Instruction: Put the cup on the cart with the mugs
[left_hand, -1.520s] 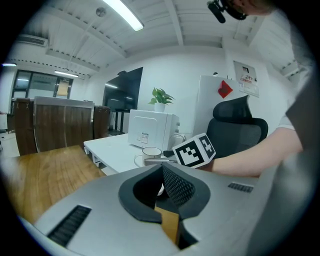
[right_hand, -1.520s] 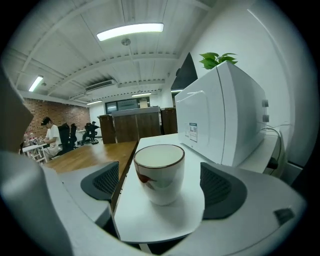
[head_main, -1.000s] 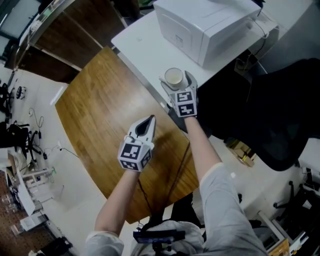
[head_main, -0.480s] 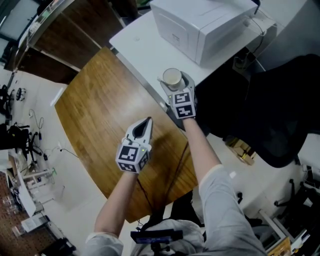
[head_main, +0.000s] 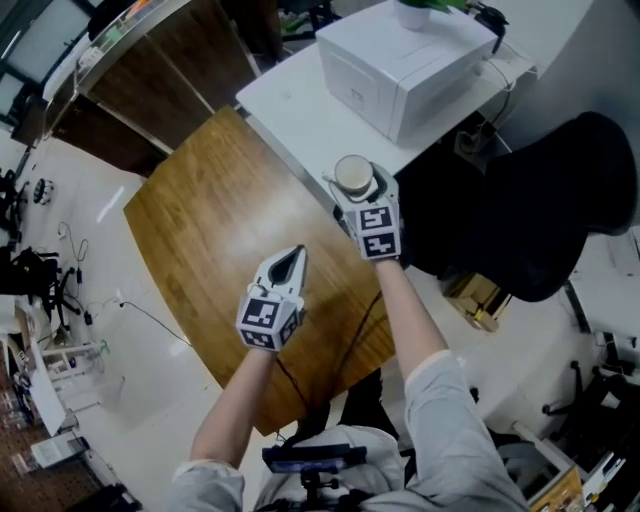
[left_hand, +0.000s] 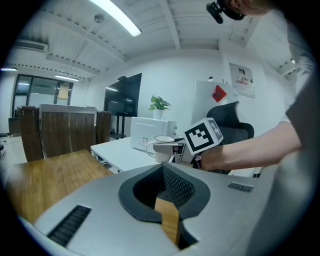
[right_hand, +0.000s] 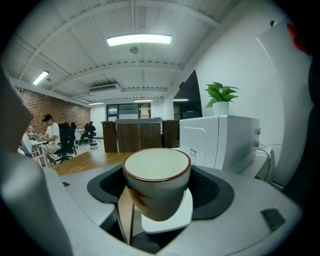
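I get bright, even light from ceiling strips (right_hand: 139, 40), with a pale sheen on the table (head_main: 235, 215). Both gripper views bulge and blacken at the corners; the cup (right_hand: 156, 182) is sharp.

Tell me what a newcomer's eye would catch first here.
The cream cup with a dark rim, clamped in the right gripper, whose jaws have just closed on it. Behind it sits a white microwave with a potted plant on top; the left gripper hangs shut over the wooden table.

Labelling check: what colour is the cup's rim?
Dark reddish-brown; the cup is cream inside. Best in right gripper view.
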